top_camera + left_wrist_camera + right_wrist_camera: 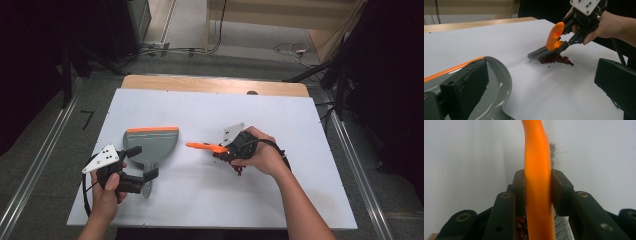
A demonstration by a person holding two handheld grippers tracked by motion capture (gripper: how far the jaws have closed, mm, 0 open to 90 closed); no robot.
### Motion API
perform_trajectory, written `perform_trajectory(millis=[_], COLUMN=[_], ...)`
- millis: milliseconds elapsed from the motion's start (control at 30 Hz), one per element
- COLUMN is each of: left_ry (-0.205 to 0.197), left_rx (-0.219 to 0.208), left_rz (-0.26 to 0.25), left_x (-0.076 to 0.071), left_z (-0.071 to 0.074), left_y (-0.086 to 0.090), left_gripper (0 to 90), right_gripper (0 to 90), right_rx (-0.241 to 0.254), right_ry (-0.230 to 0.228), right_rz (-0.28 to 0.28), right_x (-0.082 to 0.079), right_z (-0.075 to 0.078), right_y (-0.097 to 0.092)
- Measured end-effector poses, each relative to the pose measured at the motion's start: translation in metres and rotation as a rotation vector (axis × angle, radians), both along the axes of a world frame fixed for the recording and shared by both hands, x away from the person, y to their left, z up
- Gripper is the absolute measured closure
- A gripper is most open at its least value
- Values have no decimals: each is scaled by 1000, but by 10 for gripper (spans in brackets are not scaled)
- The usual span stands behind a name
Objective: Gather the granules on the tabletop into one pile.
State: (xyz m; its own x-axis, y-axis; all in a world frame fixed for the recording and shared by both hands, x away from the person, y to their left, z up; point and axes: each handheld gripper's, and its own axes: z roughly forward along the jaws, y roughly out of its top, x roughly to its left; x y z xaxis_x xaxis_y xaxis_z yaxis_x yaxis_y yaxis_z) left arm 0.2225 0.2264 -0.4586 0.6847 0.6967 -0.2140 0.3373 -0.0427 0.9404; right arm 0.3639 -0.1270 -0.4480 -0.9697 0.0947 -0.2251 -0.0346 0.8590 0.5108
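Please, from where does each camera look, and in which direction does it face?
High view: above the table, facing down; both forearms show.
Left gripper view: on the left hand-held gripper, facing the beans; own jaws show.
Right gripper view: on the right hand-held gripper, jaws clamping the brush.
Shared: brush, beans.

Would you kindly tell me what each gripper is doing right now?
Left gripper: open, jaws either side of the grey plastic dustpan's handle, not pressing it.
Right gripper: shut on the orange-handled brush.

A white table [300,200] stands on grey floor [45,150].
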Motion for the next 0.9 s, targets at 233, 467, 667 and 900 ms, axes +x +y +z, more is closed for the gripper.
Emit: perform_trajectory(millis=[233, 467, 667, 900], left_ry=[0, -4, -3, -1], left_rx=[-6, -10, -16, -15], left_rz=[-2, 5, 14, 13], left_x=[0, -1, -1, 0], left_z=[1, 1, 2, 1], left_y=[0, 2, 3, 4], left_gripper=[0, 0, 0, 0], right_gripper=[668, 676, 679, 680], right_rx=[-8, 12, 30, 84], right_ry=[7, -50, -108, -54], right_rz=[18, -11, -32, -106], right_x=[-7, -9, -10, -20], right_z=[1, 10, 26, 57], right_y=[-3, -3, -3, -4])
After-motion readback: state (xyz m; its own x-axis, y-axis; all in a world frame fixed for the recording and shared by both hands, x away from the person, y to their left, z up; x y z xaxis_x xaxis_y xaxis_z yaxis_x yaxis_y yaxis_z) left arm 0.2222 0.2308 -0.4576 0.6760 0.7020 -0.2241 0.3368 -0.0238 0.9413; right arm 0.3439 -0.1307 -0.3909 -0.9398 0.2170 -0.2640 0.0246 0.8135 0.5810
